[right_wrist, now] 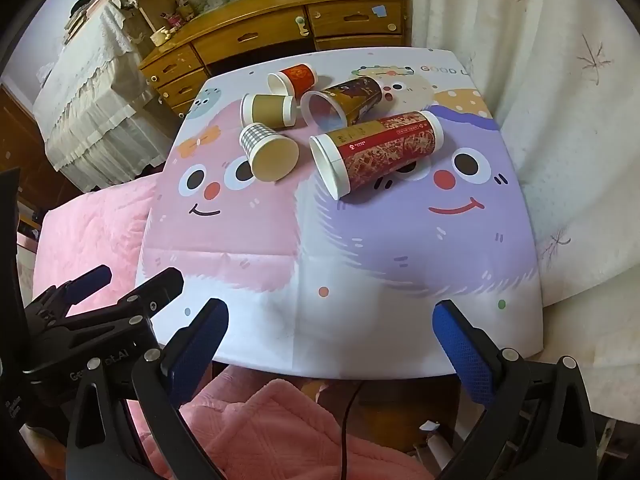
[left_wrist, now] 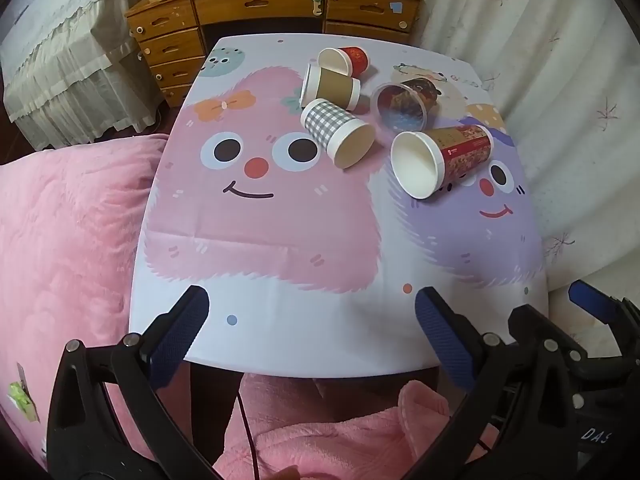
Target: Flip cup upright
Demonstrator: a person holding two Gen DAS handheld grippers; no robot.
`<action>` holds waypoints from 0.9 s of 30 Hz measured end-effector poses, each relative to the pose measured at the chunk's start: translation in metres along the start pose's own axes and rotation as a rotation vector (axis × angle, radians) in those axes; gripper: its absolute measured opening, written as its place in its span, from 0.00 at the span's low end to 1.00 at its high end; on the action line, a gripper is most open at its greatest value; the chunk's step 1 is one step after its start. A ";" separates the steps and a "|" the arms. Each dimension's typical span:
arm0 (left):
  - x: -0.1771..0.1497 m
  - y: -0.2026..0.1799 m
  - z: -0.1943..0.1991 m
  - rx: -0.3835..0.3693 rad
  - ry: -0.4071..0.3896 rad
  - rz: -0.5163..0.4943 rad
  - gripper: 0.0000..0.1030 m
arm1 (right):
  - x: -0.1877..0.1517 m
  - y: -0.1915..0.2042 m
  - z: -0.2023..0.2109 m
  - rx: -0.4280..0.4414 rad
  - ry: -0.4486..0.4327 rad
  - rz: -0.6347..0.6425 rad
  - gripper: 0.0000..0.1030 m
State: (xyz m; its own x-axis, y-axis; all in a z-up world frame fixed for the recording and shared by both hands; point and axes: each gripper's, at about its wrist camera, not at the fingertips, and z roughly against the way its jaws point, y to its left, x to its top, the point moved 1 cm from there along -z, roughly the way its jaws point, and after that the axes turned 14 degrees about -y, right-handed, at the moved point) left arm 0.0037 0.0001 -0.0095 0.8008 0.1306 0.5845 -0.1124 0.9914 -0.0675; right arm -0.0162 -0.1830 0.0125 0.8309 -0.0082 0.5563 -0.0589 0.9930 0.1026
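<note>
Five cups (right_wrist: 276, 156) lie tipped, red one (right_wrist: 298, 77) partly hidden.

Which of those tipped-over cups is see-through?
The clear plastic cup with the dark printed wrap, lying in the middle of the pile; you see through its mouth. The others are opaque paper.

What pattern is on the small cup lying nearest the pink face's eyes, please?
A grey-and-white check on the checked cup, clearest in the left wrist view.
</note>
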 end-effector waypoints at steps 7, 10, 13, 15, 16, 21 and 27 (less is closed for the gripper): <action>-0.006 0.003 0.002 -0.004 -0.013 -0.012 0.99 | 0.001 0.002 0.000 -0.027 -0.014 -0.002 1.00; -0.006 0.003 0.001 0.000 -0.011 -0.013 0.98 | 0.000 -0.002 0.006 -0.021 -0.015 -0.004 1.00; -0.006 0.004 0.004 0.004 -0.010 -0.014 0.97 | -0.002 -0.001 0.006 -0.025 -0.016 -0.005 1.00; -0.001 -0.001 0.004 0.013 -0.005 -0.023 0.97 | 0.000 -0.002 0.007 -0.025 -0.015 -0.004 1.00; 0.000 -0.002 0.004 0.013 -0.005 -0.024 0.97 | -0.001 -0.002 0.008 -0.024 -0.016 -0.005 1.00; -0.001 -0.001 0.004 0.011 -0.005 -0.025 0.96 | 0.000 -0.002 0.006 -0.025 -0.018 -0.009 1.00; -0.001 -0.002 0.004 0.012 -0.003 -0.026 0.96 | 0.001 -0.002 0.008 -0.024 -0.016 -0.007 1.00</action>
State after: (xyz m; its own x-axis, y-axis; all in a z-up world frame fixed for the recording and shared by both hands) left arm 0.0012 -0.0023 -0.0067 0.8018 0.1052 0.5883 -0.0990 0.9942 -0.0429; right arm -0.0202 -0.1864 0.0196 0.8223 -0.0168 0.5689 -0.0394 0.9955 0.0864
